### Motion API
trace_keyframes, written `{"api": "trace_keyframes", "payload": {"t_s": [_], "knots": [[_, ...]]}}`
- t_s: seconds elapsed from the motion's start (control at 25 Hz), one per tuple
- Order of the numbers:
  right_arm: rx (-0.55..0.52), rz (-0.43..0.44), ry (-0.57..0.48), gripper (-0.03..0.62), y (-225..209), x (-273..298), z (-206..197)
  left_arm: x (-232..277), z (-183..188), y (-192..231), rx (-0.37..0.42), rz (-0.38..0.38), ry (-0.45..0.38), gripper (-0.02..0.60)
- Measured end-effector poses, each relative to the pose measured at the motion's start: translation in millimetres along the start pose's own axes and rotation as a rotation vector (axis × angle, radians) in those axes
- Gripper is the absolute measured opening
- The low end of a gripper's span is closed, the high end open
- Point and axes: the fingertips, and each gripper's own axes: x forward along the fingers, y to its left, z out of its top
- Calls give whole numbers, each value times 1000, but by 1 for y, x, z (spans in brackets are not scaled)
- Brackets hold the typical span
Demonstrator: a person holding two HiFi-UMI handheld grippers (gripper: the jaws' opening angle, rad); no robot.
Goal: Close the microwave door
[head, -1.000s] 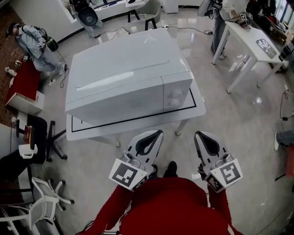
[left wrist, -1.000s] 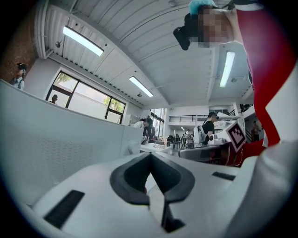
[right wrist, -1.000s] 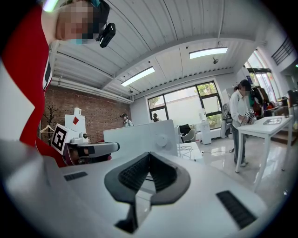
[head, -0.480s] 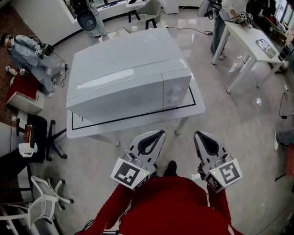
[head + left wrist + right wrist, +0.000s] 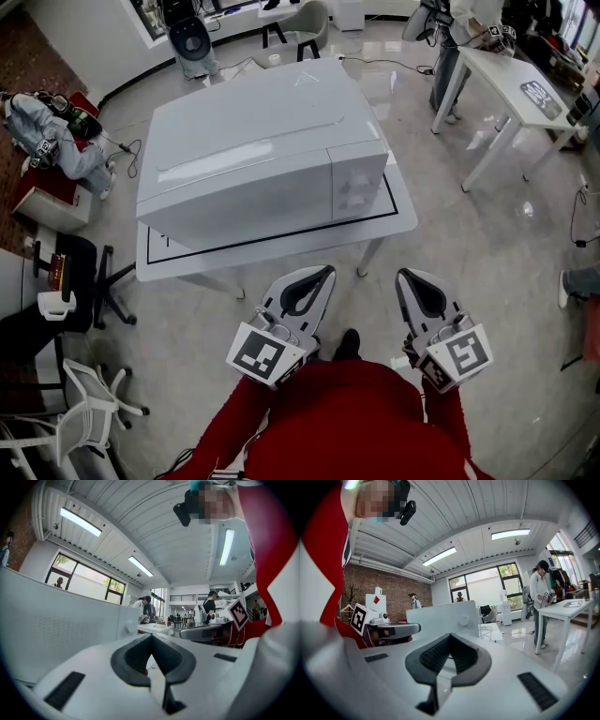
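Left tongs [image 5: 324, 272], right tongs [image 5: 403, 276]: each pressed together, nothing between them, held side by side short of the bench [image 5: 281, 248], touching nothing. Bench: white, black border line. Microwave [image 5: 253, 150]: white, standing on the bench, its door [image 5: 246, 211] flush with the body, facing the tongs. Beyond, right: second white table [image 5: 511, 80]

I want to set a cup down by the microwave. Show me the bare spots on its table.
The microwave fills most of the table. Bare tabletop shows as a narrow strip between its front and the table's near edge, widening at the right corner beside the control panel. Elsewhere the microwave crowds the top.
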Motion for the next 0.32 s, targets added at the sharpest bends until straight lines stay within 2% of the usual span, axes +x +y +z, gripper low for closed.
{"api": "trace_keyframes", "payload": {"t_s": [0.12,0.32], "knots": [[-6,4,7,12,1,-1,-1,2,6,-3,-18,-1,-31,9],[2,-3,-1,12,1,-4,-1,0,-2,-4,-11,0,-2,9]]}}
